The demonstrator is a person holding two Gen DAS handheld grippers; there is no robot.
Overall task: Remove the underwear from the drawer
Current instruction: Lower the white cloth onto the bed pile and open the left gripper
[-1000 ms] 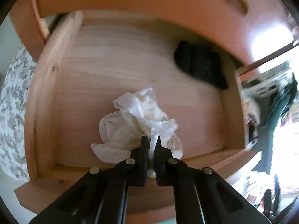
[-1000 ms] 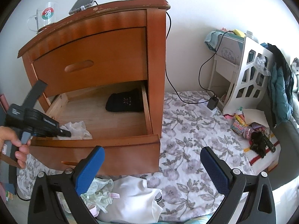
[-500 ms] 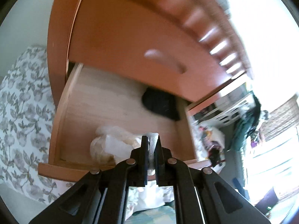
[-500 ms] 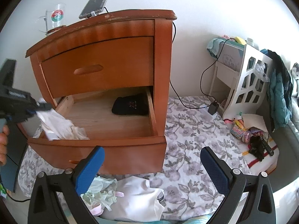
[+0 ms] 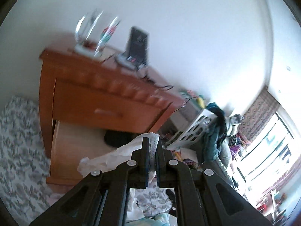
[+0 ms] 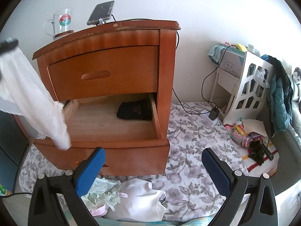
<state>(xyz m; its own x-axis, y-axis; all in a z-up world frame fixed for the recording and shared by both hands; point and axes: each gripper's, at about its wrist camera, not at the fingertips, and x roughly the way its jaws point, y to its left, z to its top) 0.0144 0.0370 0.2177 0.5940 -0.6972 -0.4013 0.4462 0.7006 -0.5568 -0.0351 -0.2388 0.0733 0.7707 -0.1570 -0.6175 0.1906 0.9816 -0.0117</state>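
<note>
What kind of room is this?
Probably a bedroom: a brown wooden nightstand has its bottom drawer open, clothes lie on the flowery grey-and-white cover, and a teal jacket hangs nearby.

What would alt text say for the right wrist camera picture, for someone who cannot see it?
A white garment hangs in the air at left, in front of a wooden nightstand whose bottom drawer is pulled open with a black garment inside. The open right gripper, with blue pads, frames the foreground above a small pile of clothes on a floral mat.
</note>
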